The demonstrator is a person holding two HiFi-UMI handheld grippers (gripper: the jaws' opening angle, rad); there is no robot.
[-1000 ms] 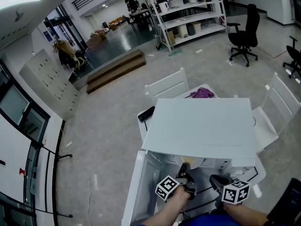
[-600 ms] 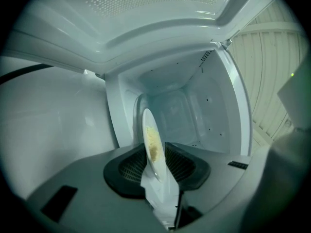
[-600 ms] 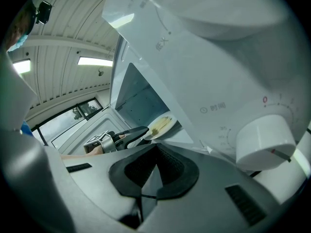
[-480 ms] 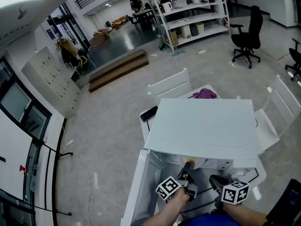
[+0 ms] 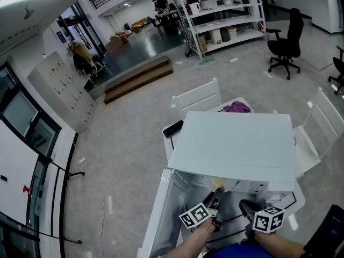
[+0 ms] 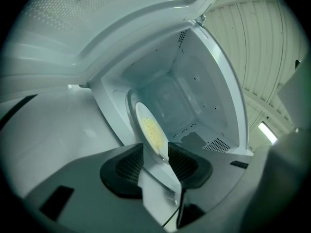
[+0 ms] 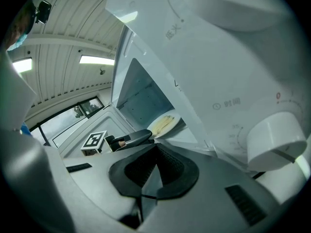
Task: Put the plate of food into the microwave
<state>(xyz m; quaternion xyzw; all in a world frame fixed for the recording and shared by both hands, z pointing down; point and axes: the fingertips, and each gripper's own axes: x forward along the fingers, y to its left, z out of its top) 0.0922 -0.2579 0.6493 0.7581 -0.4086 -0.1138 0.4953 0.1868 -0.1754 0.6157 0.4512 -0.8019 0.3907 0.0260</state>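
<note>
Plate [image 6: 151, 130] of yellow food [image 6: 153, 134] inside microwave [image 5: 236, 144], near front edge; left gripper [image 6: 161, 163] jaws just opening, plate rim between; right gripper [image 7: 154, 152] pressed together, empty

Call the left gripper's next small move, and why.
Probably draw the left gripper straight back out of the microwave. Its jaws have just been opening, and the plate of food, set inside the cavity, has its rim loose between them, so the release looks done.

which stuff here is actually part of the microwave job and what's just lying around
Job: plate of food, microwave, its open door.
Lying about: purple cloth, flat black thing at the table edge, white chair, black office chair, shelving.
</note>
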